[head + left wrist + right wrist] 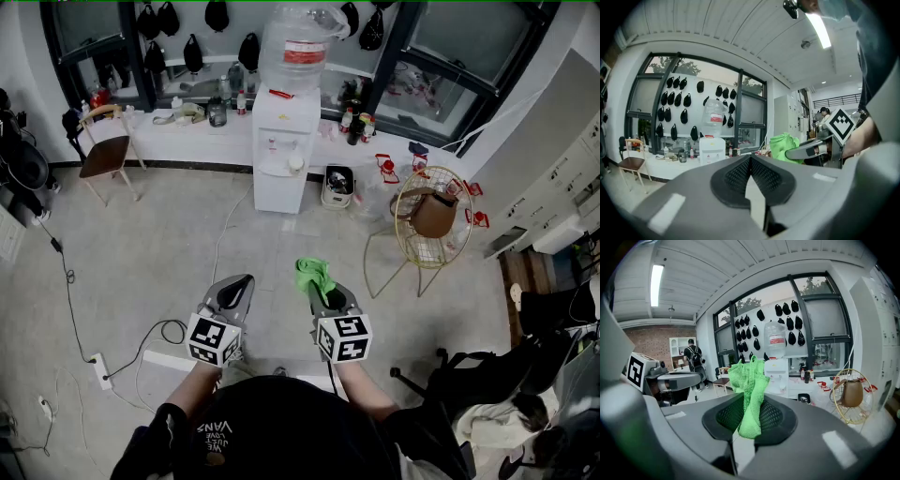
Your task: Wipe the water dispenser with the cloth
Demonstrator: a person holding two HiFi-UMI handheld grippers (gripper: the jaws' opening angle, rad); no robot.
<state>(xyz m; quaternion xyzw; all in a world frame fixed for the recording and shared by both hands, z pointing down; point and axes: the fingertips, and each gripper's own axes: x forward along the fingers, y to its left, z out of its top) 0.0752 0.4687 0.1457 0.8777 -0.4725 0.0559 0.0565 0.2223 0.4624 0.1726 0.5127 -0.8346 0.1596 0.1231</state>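
Observation:
A white water dispenser with a clear bottle on top stands against the far counter; it also shows in the left gripper view and the right gripper view. A bright green cloth is pinched in my right gripper, sticking up past the jaws. My left gripper is shut with nothing between its pads. Both grippers are held side by side, well short of the dispenser. The cloth shows at the right in the left gripper view.
A wooden chair stands at the far left. A gold wire chair with a brown bag is to the right of the dispenser. Cables and a power strip lie on the floor at left. A black office chair is near right.

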